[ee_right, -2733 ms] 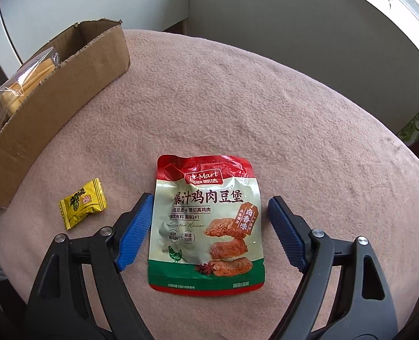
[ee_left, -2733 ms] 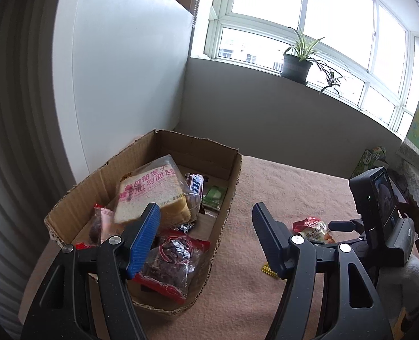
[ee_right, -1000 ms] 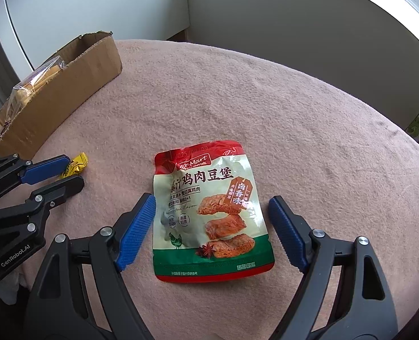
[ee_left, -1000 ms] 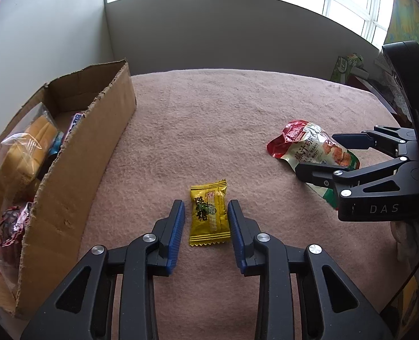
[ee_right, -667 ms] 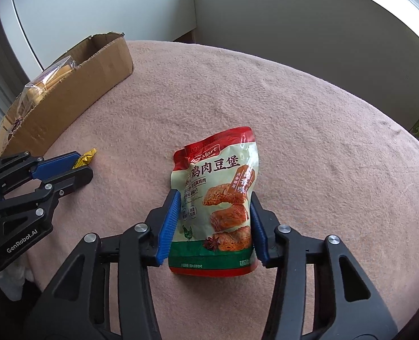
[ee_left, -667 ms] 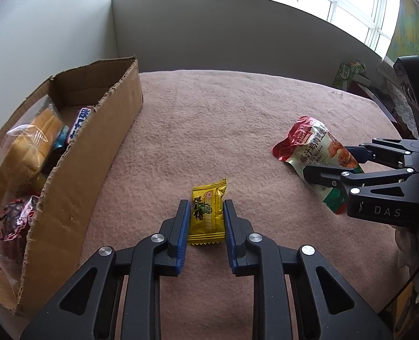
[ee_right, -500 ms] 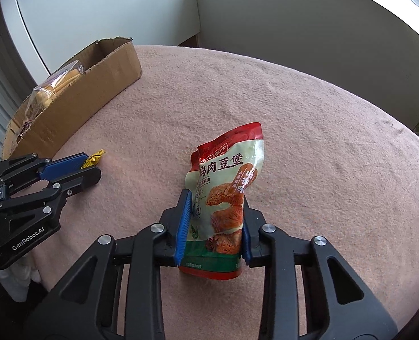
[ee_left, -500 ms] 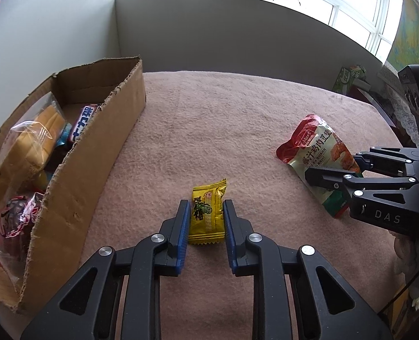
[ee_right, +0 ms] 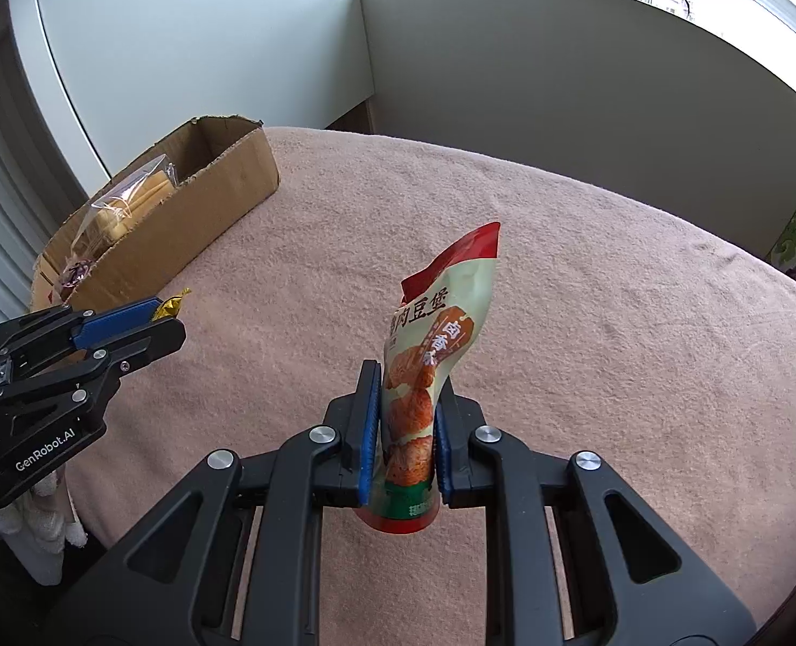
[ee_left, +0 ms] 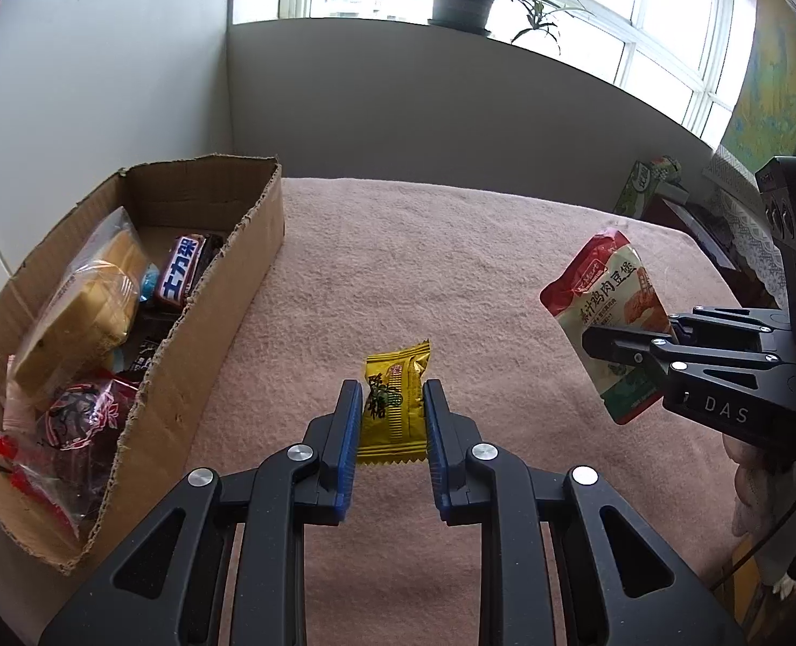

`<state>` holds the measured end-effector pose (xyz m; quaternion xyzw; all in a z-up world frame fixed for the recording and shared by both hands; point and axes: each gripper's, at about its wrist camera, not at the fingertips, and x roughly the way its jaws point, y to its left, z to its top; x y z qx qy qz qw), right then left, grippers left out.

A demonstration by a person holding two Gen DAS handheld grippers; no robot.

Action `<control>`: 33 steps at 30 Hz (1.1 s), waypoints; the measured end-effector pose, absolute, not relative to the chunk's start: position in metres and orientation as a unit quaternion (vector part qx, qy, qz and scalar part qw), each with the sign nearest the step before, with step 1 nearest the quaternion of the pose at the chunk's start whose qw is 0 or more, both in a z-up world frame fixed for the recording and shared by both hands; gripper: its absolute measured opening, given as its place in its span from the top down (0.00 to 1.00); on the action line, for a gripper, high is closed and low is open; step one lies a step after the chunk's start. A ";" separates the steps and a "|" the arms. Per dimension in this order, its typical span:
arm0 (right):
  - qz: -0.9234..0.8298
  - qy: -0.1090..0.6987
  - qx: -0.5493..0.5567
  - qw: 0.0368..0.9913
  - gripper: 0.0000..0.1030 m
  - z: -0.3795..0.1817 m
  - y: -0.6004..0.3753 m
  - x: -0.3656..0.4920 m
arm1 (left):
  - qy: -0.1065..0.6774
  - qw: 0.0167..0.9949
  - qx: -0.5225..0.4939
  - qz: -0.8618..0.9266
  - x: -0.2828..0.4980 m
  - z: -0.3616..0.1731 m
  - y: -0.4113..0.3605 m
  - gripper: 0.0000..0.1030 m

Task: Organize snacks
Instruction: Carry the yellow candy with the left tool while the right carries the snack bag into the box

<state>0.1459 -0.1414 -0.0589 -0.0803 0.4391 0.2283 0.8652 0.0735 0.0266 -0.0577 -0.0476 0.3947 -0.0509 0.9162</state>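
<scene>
A small yellow candy packet sits between the blue pads of my left gripper, which is shut on it just above the pink cloth. In the right wrist view the left gripper shows only the candy's tip. My right gripper is closing on a red, cream and green chicken-snack pouch; its pads press the pouch's lower half and the pouch stands up, clear of the cloth. From the left wrist view the pouch hangs at the right in that gripper.
An open cardboard box stands at the left with a bagged bread, a Snickers bar and a red packet inside. The pink cloth covers the table. A green carton stands at its far right edge.
The right jaws closed on the flat pouch and raised it upright off the cloth. The left jaws closed on the candy and lifted a little; the box looks nearer.
</scene>
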 end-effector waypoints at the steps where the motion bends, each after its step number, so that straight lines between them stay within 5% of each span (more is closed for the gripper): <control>1: 0.229 0.436 -0.080 0.867 0.83 -0.055 -0.141 0.145 | 0.390 0.918 -0.048 -0.052 0.071 -0.055 0.027 0.80; 33: 0.299 0.380 -0.105 0.869 0.83 0.010 0.004 0.157 | 0.289 0.949 -0.108 0.065 0.040 -0.012 0.143 0.80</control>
